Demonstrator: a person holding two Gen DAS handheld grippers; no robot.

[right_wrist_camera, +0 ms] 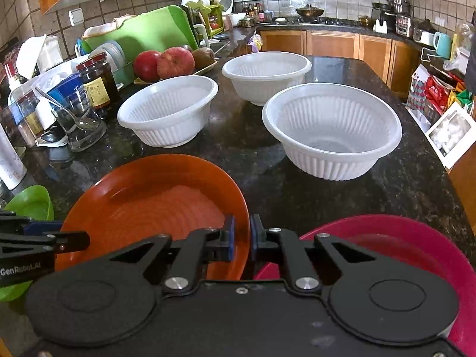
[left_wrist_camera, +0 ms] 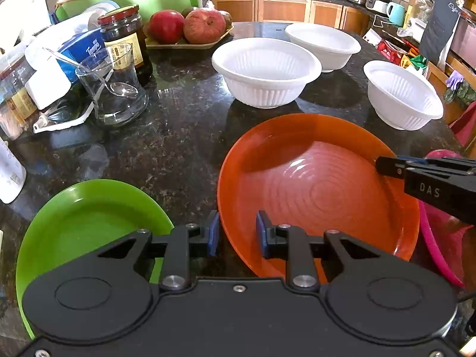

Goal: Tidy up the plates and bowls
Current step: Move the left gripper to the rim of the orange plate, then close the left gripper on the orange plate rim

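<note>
Orange ribbed plastic plate (left_wrist_camera: 312, 190) lies on the dark granite worktop (left_wrist_camera: 166, 148), its rim pinched by the right gripper (right_wrist_camera: 241, 236) (left gripper (left_wrist_camera: 237, 233) straddles the opposite rim, jaws parted).

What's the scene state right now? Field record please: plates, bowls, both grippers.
surface: dark stone counter
plates: green plate, orange plate, pink plate, side by side, nearest the cameras
bowls: three white bowls, upright, empty, apart from each other, beyond the plates
left gripper: open, straddling the orange plate's left rim
right gripper: shut on the orange plate's right rim
stacked: nothing yet
</note>
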